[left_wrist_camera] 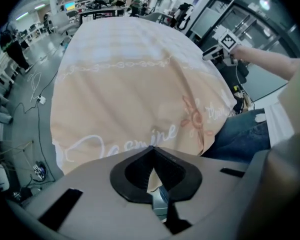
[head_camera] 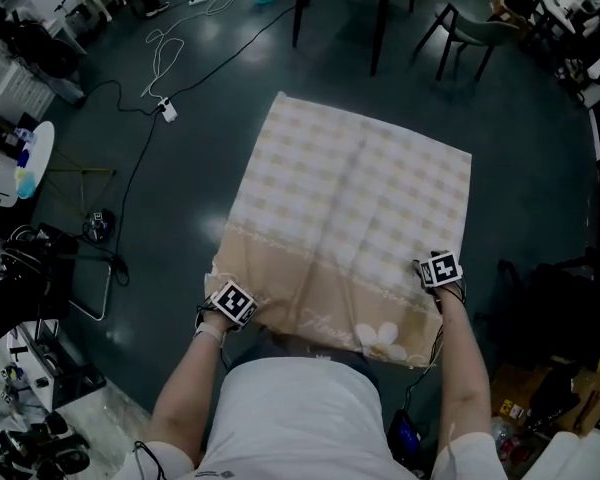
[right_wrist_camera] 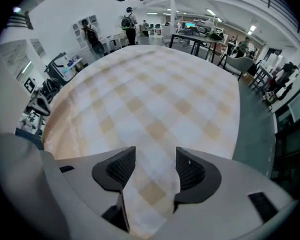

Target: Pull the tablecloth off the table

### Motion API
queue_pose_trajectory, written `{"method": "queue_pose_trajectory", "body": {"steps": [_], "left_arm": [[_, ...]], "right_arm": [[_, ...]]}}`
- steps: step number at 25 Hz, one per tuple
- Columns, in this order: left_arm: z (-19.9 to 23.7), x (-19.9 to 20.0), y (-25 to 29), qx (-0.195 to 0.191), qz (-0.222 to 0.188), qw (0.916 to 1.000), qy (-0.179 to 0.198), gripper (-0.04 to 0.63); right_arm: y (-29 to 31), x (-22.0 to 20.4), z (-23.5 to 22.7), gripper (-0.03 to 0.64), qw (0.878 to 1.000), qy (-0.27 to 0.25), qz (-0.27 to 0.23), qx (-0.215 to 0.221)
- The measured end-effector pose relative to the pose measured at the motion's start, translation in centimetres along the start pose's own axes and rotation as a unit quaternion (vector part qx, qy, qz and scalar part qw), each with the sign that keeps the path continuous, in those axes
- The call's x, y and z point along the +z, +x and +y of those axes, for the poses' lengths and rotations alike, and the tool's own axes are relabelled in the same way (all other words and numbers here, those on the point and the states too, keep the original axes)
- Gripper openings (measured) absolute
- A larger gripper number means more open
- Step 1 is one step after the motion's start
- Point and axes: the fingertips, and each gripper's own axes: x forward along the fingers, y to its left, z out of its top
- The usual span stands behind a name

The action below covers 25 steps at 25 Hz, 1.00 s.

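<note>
A beige and white checked tablecloth covers a small table, its tan border with white lettering and a flower hanging over the near edge. My left gripper is at the near left corner. In the left gripper view it is shut on a pinch of the tan border. My right gripper is at the cloth's near right edge. In the right gripper view its jaws stand apart, with checked cloth lying between them and the pads not pressing it. The right gripper's marker cube shows in the left gripper view.
Dark floor surrounds the table. Cables and a power strip lie at the far left. A black-legged table and a chair stand beyond. Equipment clutter fills the left side, boxes the near right.
</note>
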Motion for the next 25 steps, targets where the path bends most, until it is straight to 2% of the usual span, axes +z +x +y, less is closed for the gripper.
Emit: {"method": "queue_pose_trajectory", "body": {"steps": [6,11,16,19,21,23,25], "left_arm": [[0.4,-0.2,-0.3,0.017,-0.009,0.9995,-0.026,0.012],[1.1,-0.9,-0.5,0.012,-0.012,0.9993,-0.033,0.012],[1.4,-1.1,-0.4,-0.004,-0.021,0.9993,-0.030,0.012],[1.7,-1.1,-0.5,-0.014,-0.016,0.9997,-0.016,0.012],[1.9,-1.3,-0.6,-0.010,-0.014,0.9998,0.010,0.013],[2.0,-1.5,-0.8,0.002,-0.015,0.9989,0.044,0.014],[1.8,-1.4,-1.5,-0.001,-0.022,0.9984,0.053,0.014]], "right_arm": [[0.7,0.7,-0.8,0.229,1.000,0.003,0.016,0.020],[0.6,0.9,0.7,0.227,1.000,-0.009,0.013,0.001],[0.8,1.3,2.9,0.066,0.999,-0.038,0.003,-0.022],[1.0,1.5,5.2,0.033,0.998,-0.052,-0.003,-0.029],[1.2,1.6,7.0,0.032,0.998,-0.056,-0.007,-0.023],[1.3,1.4,8.8,0.032,0.999,-0.041,-0.011,-0.004],[1.0,1.0,10.5,0.032,1.000,-0.021,-0.014,0.012]]}}
